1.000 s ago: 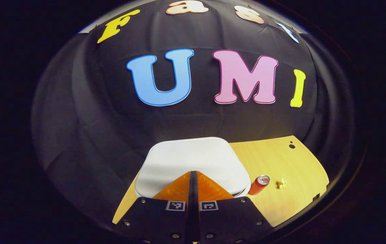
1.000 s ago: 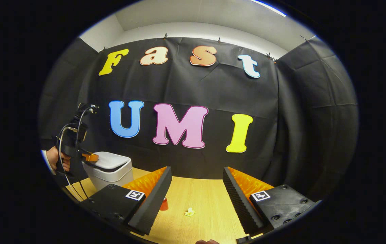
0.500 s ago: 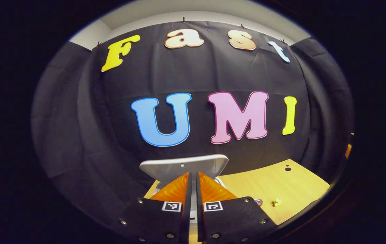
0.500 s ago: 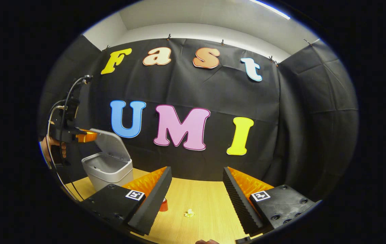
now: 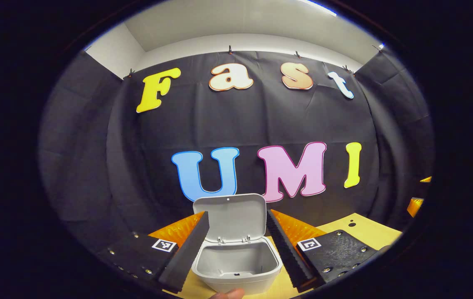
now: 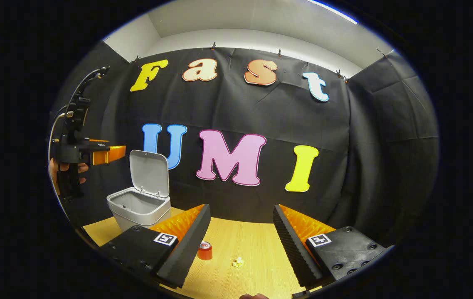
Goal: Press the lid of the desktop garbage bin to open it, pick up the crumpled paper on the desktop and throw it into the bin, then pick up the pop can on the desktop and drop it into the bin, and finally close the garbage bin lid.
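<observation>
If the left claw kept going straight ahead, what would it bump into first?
Probably the bin's raised lid, which stands upright between the open left claw fingers. Depth is hard to judge; behind it hangs the black cloth wall.

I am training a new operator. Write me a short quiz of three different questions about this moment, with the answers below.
1. True or false: the garbage bin lid stands open.
2. What lies nearer the pop can on the desktop: A) the crumpled paper, B) the garbage bin?
3. Fill in: both the left gripper and the right gripper are ____ and hold nothing.

Key: 1 true; 2 A; 3 open.
</observation>
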Motion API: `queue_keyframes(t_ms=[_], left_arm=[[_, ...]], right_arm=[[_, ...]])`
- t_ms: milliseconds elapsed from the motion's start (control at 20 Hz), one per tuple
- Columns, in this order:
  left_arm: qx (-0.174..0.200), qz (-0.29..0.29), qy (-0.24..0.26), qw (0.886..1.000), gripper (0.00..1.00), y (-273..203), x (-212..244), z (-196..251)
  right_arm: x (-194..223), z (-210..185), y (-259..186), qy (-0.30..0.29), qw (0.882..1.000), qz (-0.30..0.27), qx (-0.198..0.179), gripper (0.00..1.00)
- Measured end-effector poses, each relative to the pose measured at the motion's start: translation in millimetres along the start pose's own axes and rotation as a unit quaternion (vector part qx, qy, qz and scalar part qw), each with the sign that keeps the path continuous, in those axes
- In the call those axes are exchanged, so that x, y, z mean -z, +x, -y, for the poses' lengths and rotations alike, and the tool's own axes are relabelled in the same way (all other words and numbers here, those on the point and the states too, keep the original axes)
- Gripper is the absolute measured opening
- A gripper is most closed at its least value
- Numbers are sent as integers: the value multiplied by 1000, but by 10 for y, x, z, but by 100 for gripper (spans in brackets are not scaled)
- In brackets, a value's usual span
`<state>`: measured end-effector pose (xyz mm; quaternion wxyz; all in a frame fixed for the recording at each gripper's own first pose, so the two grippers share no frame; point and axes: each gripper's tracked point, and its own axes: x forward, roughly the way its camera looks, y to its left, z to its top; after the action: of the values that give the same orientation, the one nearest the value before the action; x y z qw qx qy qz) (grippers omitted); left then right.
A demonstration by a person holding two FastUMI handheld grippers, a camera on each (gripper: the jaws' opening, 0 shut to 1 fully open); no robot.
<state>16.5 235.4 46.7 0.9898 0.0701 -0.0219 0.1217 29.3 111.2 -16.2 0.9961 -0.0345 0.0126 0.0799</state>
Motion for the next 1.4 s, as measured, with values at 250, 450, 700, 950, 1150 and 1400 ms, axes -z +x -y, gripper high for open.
queue_keyframes(t_ms=[250, 450, 700, 950, 1150, 1400], left_arm=[[3, 9, 1, 1000, 90, -199, -112, 123], [-2, 6, -17, 1000, 90, -297, -166, 166], [-13, 22, -2, 1000, 90, -444, -302, 174], [-26, 11, -11, 1000, 90, -494, -295, 262], [-29, -8, -8, 1000, 90, -535, -226, 380], [-55, -47, -15, 997, 90, -508, -92, 495]], right_arm=[[93, 46, 40, -2, 1000, -9, -5, 98], [233, 145, 187, -10, 1000, -19, -10, 98], [660, 143, 582, 8, 996, -79, -42, 98], [1402, 107, 1076, 41, 975, -201, -86, 98], [1963, 75, 1389, 42, 953, -279, -108, 98], [2948, -10, 1567, 36, 906, -394, -150, 99]])
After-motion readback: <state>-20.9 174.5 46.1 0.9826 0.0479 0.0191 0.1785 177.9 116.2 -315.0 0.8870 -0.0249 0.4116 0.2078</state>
